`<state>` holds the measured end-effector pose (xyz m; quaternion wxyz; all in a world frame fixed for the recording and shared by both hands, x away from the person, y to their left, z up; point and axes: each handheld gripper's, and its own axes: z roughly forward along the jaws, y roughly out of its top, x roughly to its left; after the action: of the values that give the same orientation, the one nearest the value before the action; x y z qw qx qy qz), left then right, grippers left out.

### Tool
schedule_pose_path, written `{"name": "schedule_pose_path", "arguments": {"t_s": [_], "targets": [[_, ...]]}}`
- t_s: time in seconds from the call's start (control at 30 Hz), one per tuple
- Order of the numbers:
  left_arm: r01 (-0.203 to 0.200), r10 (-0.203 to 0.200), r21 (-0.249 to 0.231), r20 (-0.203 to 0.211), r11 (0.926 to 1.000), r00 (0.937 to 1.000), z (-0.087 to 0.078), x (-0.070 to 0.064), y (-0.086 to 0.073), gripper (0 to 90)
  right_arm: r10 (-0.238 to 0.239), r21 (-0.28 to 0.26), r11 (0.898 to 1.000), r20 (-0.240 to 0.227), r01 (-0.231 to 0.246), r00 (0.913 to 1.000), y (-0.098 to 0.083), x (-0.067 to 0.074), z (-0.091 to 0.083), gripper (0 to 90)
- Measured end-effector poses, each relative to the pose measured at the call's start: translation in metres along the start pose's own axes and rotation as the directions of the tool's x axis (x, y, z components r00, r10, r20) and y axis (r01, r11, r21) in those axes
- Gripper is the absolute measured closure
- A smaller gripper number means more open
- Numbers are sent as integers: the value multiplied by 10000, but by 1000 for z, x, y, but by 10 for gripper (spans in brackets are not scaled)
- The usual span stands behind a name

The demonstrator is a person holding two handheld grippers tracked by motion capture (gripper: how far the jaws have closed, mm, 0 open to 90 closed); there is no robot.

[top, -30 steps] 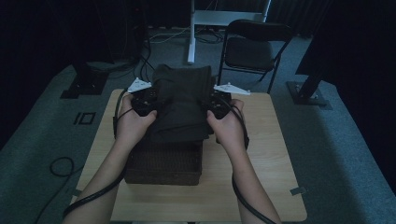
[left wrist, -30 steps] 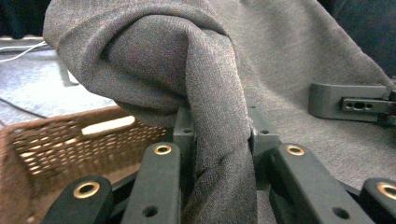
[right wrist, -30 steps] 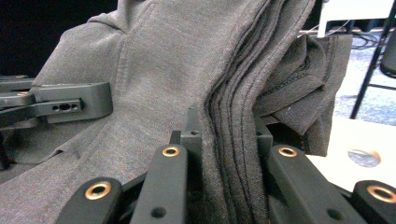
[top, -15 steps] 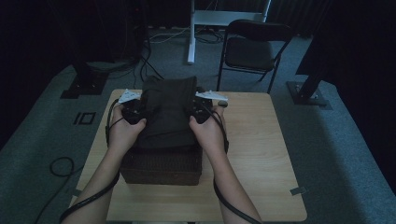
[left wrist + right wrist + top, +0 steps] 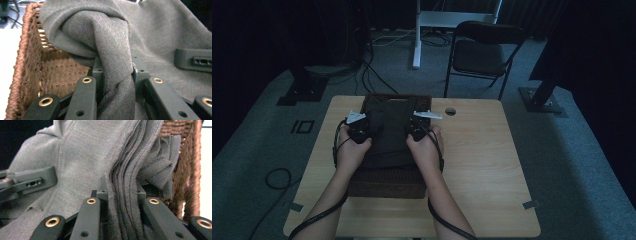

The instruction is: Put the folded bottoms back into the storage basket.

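I have both forearms stretched forward over the basket, the left hand-held gripper clenched on a bunched fold at the cloth's left edge and the right hand-held gripper clenched on its stacked right edge, both pointing away from me. The cloth lies over the basket in the middle of the table, between my hands. A chair and cables stand on the floor beyond the far edge.

Matt knit cloth, rough wicker basket
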<state>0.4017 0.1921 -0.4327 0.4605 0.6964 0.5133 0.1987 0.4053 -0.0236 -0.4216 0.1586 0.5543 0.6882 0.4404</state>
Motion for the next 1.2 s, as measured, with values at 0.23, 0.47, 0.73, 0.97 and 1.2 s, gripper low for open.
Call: {"name": "schedule_pose_path", "arguments": {"t_s": [0.23,0.47,0.73,0.97,1.2], "targets": [[-8,18,443,-234,9990,9997,12,2,-14,717,-29,495,9988,419,8,9991,-16,2,16,757],[193,-174,743,-249,9971,9995,21,5,-24,716,-41,751,9972,849,-23,9964,-26,1,26,756],[135,-95,1114,-367,9937,9993,26,5,-30,717,-76,1076,9942,1150,-48,9933,-36,1,39,743],[-30,90,1410,-419,9900,9991,29,4,-32,716,-392,1517,9883,1488,163,9881,-41,4,47,741],[-101,184,1515,-537,9884,9984,30,5,-36,709,-539,1623,9864,1600,276,9856,-44,5,51,718]]}}
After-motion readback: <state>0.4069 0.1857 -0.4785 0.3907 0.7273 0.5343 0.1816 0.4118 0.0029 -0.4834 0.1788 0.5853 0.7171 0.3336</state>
